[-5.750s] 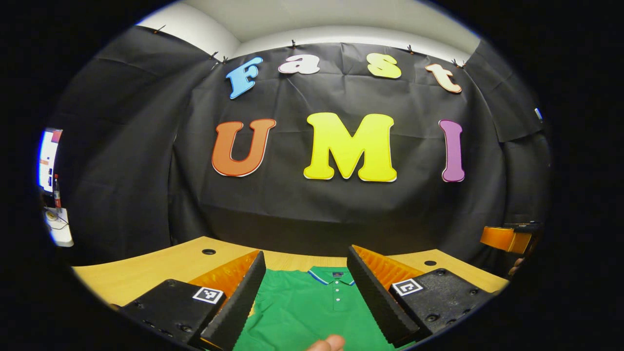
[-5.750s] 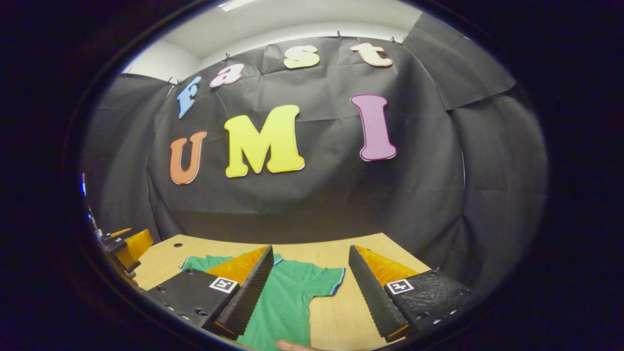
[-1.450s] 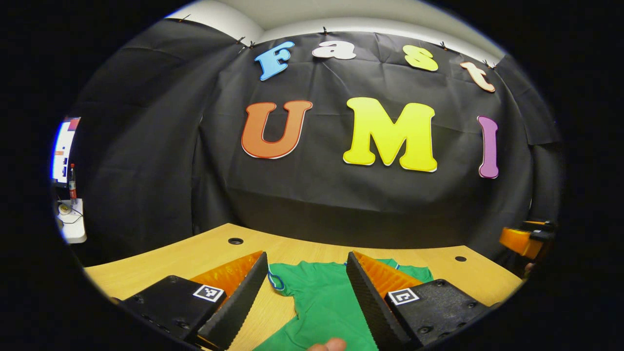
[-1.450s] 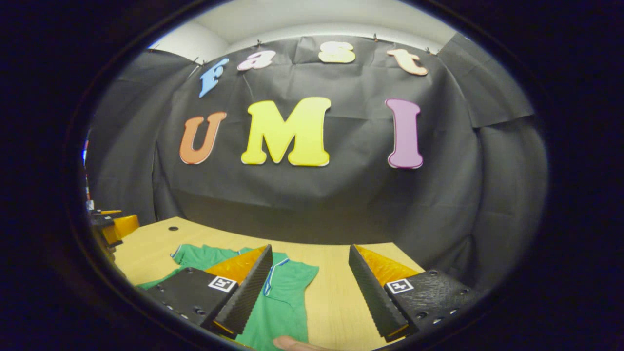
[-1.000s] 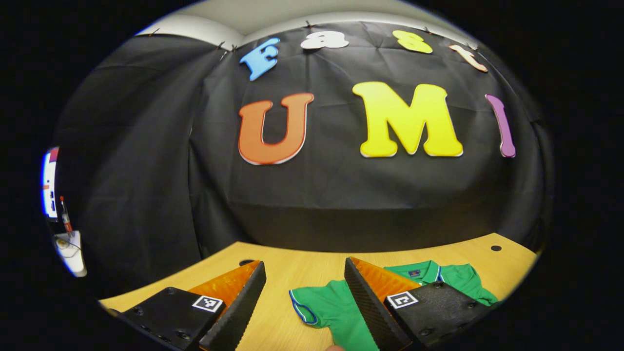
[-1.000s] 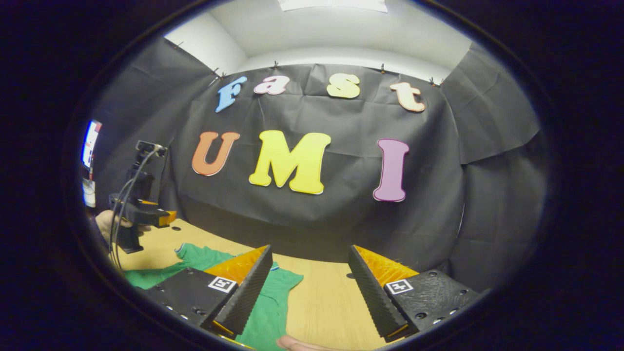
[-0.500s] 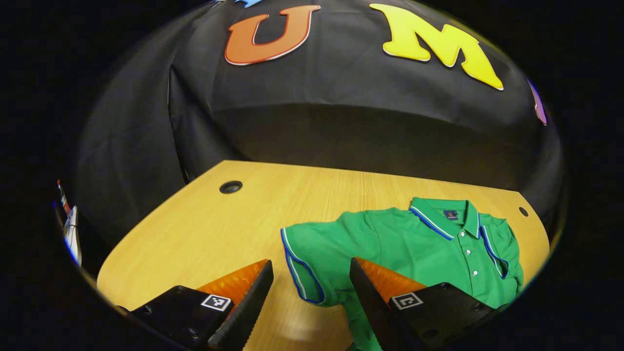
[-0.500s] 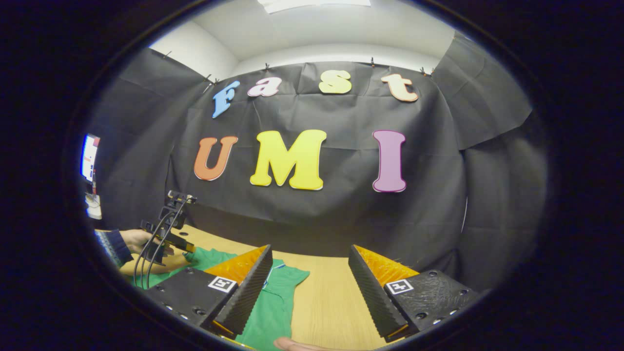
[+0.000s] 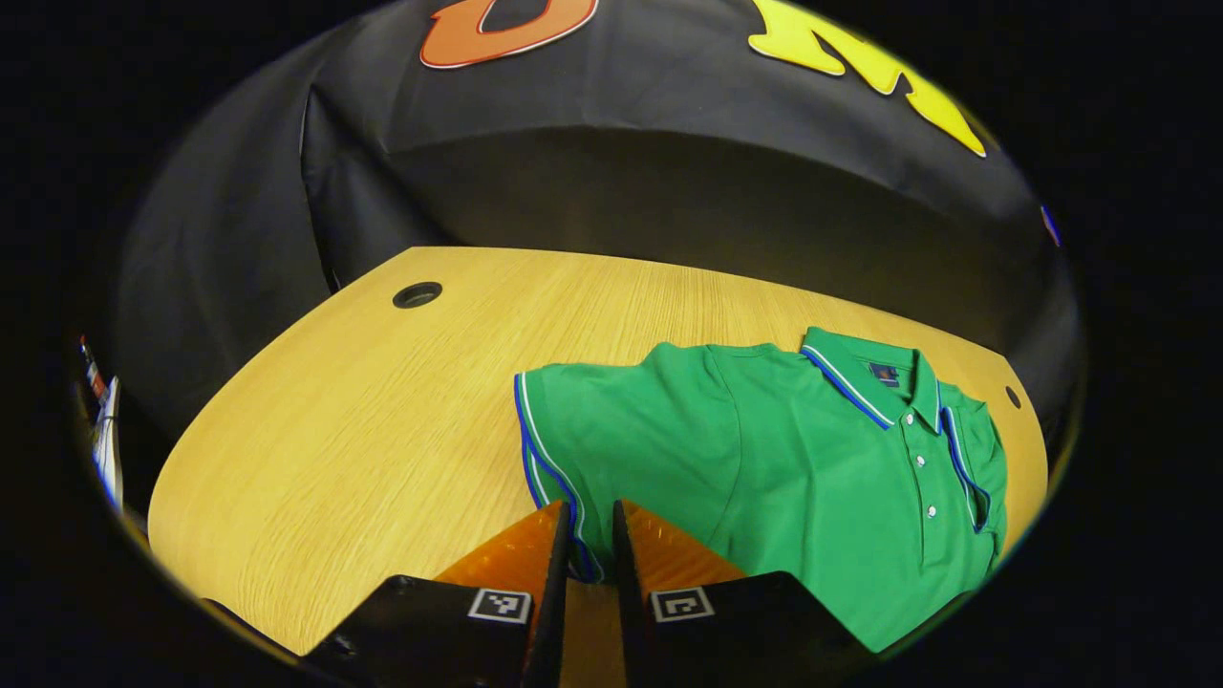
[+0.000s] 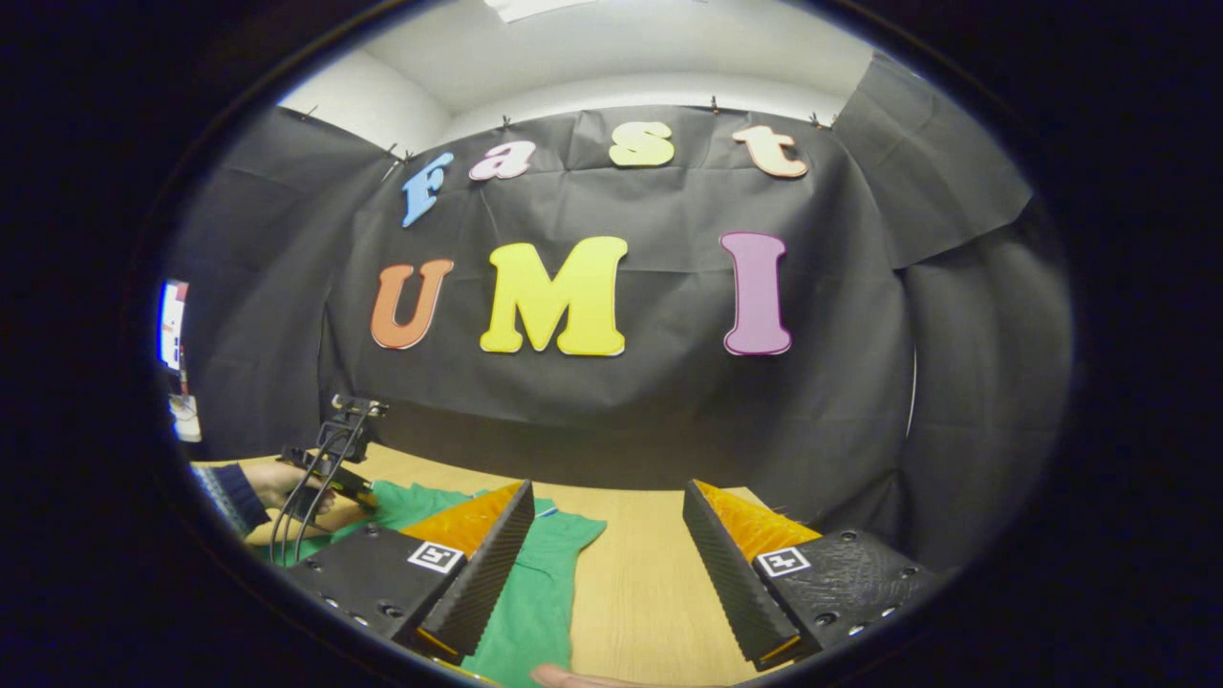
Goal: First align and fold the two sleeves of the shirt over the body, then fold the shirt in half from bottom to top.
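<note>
A green polo shirt (image 9: 822, 478) with blue-and-white trim lies face up on the wooden table (image 9: 363, 411), collar (image 9: 865, 368) toward the far wall. Its near sleeve (image 9: 611, 430) spreads out flat to the side. My left gripper (image 9: 585, 564) is shut on that sleeve's cuff, low over the table. The far sleeve (image 9: 979, 449) lies folded in over the body. In the right gripper view, my right gripper (image 10: 607, 564) hovers open above the table with nothing between its fingers, and the shirt (image 10: 540, 592) lies under its left finger. The left gripper (image 10: 330, 468) shows far off, held by a hand.
Two round cable holes (image 9: 418, 294) (image 9: 1011, 397) sit near the table's back corners. Bare wood (image 10: 650, 592) stretches beside the shirt. The black cloth wall stands close behind the table. A fingertip (image 10: 573, 677) pokes in at the bottom of the right gripper view.
My left gripper tipped down toward the table, came up to the near sleeve's cuff and shut on it. The right gripper stayed open and barely moved.
</note>
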The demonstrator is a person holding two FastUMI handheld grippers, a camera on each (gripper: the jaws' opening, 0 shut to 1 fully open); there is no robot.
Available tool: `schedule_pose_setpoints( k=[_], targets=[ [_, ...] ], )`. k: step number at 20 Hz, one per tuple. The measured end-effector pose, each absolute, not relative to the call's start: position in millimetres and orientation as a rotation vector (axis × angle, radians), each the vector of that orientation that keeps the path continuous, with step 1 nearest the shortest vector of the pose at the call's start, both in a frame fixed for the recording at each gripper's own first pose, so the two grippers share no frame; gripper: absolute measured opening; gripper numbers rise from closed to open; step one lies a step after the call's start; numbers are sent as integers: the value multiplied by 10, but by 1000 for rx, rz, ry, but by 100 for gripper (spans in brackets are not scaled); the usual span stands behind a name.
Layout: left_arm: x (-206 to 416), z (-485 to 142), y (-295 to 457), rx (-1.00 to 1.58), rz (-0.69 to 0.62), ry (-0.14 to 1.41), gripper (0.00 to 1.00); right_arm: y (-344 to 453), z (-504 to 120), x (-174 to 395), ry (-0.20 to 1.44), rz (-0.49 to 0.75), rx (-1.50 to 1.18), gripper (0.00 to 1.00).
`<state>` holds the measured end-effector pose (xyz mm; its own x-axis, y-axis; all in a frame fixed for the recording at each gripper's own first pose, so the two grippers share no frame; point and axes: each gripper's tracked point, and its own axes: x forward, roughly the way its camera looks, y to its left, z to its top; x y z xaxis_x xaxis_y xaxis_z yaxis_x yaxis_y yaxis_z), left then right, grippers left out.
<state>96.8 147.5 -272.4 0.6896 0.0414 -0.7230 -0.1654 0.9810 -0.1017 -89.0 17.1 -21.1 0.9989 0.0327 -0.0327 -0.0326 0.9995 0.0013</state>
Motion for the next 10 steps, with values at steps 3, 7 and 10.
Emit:
schedule_pose_setpoints(
  k=[3,7,10],
  targets=[
    [948,-2666,1459,-176,110,793,9,196,-212,-927,26,33,1,95],
    [984,-2466,1431,-148,100,756,6,180,-225,-919,25,26,1,94],
    [1008,-2315,1306,-50,65,731,6,162,-237,-911,25,15,4,95]
  ],
)
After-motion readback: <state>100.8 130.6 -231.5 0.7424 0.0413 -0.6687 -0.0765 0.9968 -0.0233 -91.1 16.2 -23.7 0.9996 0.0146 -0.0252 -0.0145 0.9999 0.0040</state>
